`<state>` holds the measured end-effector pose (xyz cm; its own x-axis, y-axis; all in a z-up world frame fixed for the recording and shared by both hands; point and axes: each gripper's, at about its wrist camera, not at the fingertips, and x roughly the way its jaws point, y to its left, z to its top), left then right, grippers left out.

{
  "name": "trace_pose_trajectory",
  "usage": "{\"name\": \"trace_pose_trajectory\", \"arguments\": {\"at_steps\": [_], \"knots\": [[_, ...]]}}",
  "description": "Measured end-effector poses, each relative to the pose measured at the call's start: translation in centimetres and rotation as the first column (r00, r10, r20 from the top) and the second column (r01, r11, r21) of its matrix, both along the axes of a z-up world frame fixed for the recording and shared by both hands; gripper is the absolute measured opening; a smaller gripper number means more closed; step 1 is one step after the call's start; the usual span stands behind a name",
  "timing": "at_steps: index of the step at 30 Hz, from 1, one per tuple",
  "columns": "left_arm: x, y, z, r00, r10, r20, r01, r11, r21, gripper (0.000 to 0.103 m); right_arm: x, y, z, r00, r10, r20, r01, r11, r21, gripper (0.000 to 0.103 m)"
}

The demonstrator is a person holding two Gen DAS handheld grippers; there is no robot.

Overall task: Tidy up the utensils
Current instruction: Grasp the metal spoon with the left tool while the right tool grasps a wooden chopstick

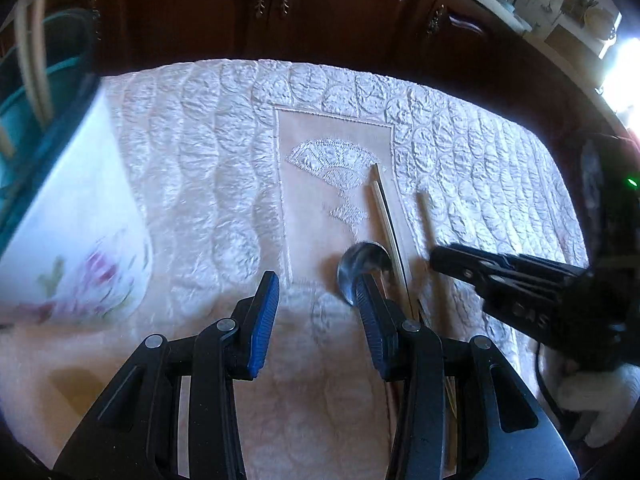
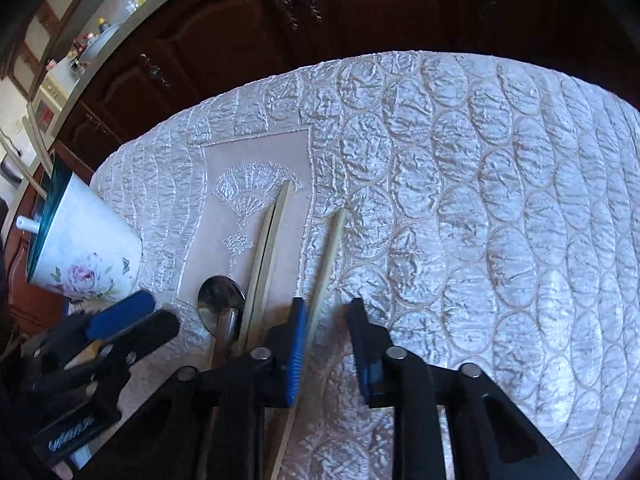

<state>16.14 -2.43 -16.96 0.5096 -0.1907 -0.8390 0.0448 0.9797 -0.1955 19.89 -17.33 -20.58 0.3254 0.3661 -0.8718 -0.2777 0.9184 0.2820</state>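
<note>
A white floral holder (image 2: 90, 256) with a teal inside stands at the left edge of the right wrist view, with pale sticks rising out of its mouth; it is blurred in the left wrist view (image 1: 72, 240). Nothing lies between it and the utensils.

The table wears a quilted, shiny white cloth (image 2: 460, 200) with a smooth embroidered panel (image 2: 256, 184). Dark wooden cabinet doors (image 2: 248, 40) fill the background, and a cluttered countertop (image 2: 92, 40) runs along the upper left.

A metal spoon (image 2: 220, 300) lies low on the panel, bowl pointing up the frame. Just right of it a pair of chopsticks (image 2: 272, 240) lies side by side, long axis running up and slightly right. A single chopstick (image 2: 330, 248) lies apart on the quilting, roughly parallel.

The left gripper (image 1: 316, 316) hangs with its jaws wide apart and empty, its right finger over the spoon's handle. The right gripper (image 2: 326, 332) has its jaws narrowed but still parted, the single chopstick just beside the left pad (image 2: 298, 344); I cannot tell if it touches.
</note>
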Motion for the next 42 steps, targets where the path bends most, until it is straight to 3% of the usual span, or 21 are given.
{"name": "trace_pose_trajectory", "arguments": {"at_steps": [7,11,13,20,28,37,40,42], "knots": [[1.8,-1.6,-1.5,0.997,-0.074,-0.035,0.075,0.997,0.028,0.029,-0.2,-1.3,-0.1,1.000,-0.001,-0.011,0.001,1.000,0.007,0.015],[2.6,-2.1,-1.8,0.994,-0.106,-0.042,0.106,0.994,0.006,0.014,-0.3,-1.9,-0.1,1.000,0.003,-0.018,-0.002,1.000,0.026,0.015],[2.8,-2.2,-1.8,0.992,-0.120,-0.046,0.120,0.993,0.000,0.013,-0.3,-2.5,-0.1,1.000,-0.001,-0.024,0.002,0.999,0.042,0.015],[1.3,-1.1,-0.3,0.993,-0.116,-0.014,0.116,0.993,-0.010,0.001,1.8,-2.3,-0.2,0.999,-0.008,-0.034,0.011,0.997,0.073,0.014],[-1.9,2.0,1.6,0.995,-0.103,-0.002,0.103,0.995,-0.018,0.001,-0.3,-1.3,0.9,0.998,0.059,-0.034,-0.056,0.995,0.079,0.010],[-3.2,3.4,-0.1,0.996,-0.054,-0.070,0.050,0.998,-0.047,0.002,-1.5,-0.7,0.3,0.994,0.077,-0.072,-0.076,0.997,0.013,0.012],[-2.9,3.3,-0.3,0.995,-0.055,-0.079,0.051,0.997,-0.052,0.019,-0.8,-1.7,0.1,0.994,0.066,-0.082,-0.065,0.998,0.020,0.023],[-2.5,3.4,-0.6,0.994,-0.050,-0.093,0.045,0.997,-0.060,0.025,-0.3,-2.0,0.1,0.994,0.055,-0.090,-0.054,0.998,0.019,0.023]]}}
